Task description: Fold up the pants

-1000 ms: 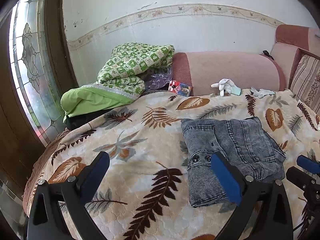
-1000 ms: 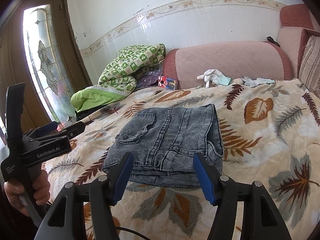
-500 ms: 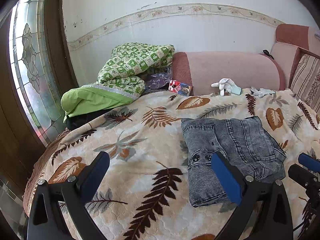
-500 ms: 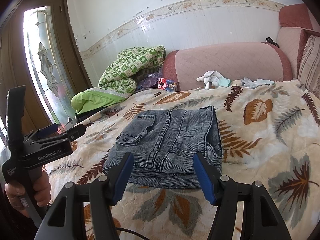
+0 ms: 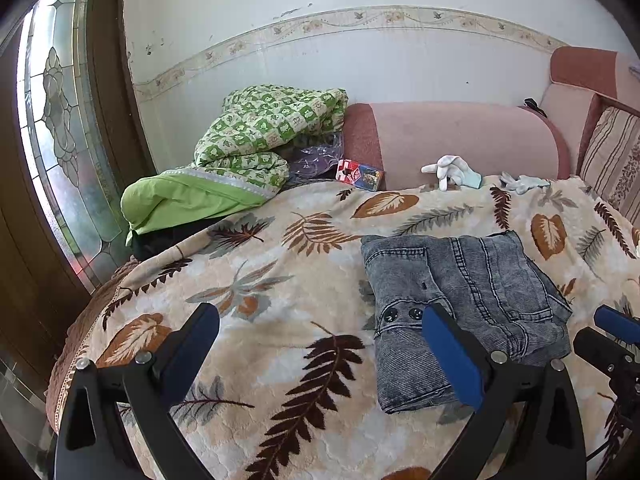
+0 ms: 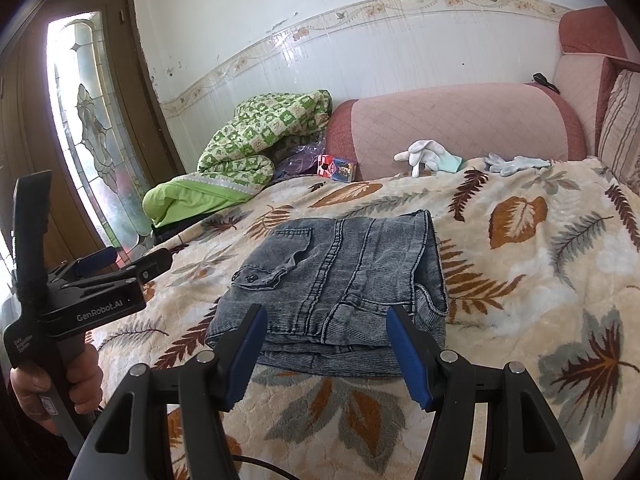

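Grey denim pants (image 5: pixel 464 300) lie folded into a compact rectangle on the leaf-patterned blanket (image 5: pixel 280 280); they also show in the right wrist view (image 6: pixel 344 276). My left gripper (image 5: pixel 320 344) is open and empty, hovering left of and in front of the pants. My right gripper (image 6: pixel 326 344) is open and empty, just short of the pants' near edge. The left gripper also shows at the left of the right wrist view (image 6: pixel 132 260), held by a hand.
A green checked quilt (image 5: pixel 256 152) is piled at the back left. A pink sofa back (image 5: pixel 460 140) runs along the wall. White gloves (image 5: pixel 452 168), a small colourful box (image 5: pixel 360 174) and a striped cushion (image 5: pixel 612 160) lie behind. A glass door (image 5: pixel 60 140) is at left.
Both grippers have barely moved; the right one drifted slightly back from the pants. The pants lie still.
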`<state>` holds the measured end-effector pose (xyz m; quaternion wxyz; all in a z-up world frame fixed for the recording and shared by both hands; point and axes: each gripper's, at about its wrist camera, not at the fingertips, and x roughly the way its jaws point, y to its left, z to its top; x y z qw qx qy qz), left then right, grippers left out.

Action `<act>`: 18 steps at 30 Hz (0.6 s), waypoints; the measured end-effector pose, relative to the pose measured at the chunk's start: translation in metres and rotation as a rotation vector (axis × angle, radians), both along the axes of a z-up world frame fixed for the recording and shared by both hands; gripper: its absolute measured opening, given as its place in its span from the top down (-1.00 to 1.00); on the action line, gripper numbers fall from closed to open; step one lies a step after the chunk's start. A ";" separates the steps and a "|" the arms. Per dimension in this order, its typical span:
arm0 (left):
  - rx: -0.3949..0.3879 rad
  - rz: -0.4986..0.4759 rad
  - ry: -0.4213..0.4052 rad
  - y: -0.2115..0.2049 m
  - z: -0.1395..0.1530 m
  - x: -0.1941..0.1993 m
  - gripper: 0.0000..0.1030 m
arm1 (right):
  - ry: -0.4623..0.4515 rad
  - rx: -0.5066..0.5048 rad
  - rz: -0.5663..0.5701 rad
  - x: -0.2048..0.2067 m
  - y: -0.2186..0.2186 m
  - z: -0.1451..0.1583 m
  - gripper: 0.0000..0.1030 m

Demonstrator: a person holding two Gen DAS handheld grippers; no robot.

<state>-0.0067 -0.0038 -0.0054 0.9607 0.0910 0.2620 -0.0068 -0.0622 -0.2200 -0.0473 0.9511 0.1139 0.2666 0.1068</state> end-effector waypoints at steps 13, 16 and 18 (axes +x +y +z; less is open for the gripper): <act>-0.001 -0.002 -0.008 -0.001 0.001 -0.002 -0.97 | -0.006 -0.006 0.005 0.000 0.001 0.000 -0.27; -0.001 -0.005 -0.010 -0.002 0.002 -0.003 -0.97 | -0.007 -0.007 0.007 -0.001 0.001 0.000 -0.27; 0.000 -0.007 -0.012 -0.002 0.003 -0.004 -0.97 | -0.007 -0.007 0.007 -0.001 0.001 0.000 -0.27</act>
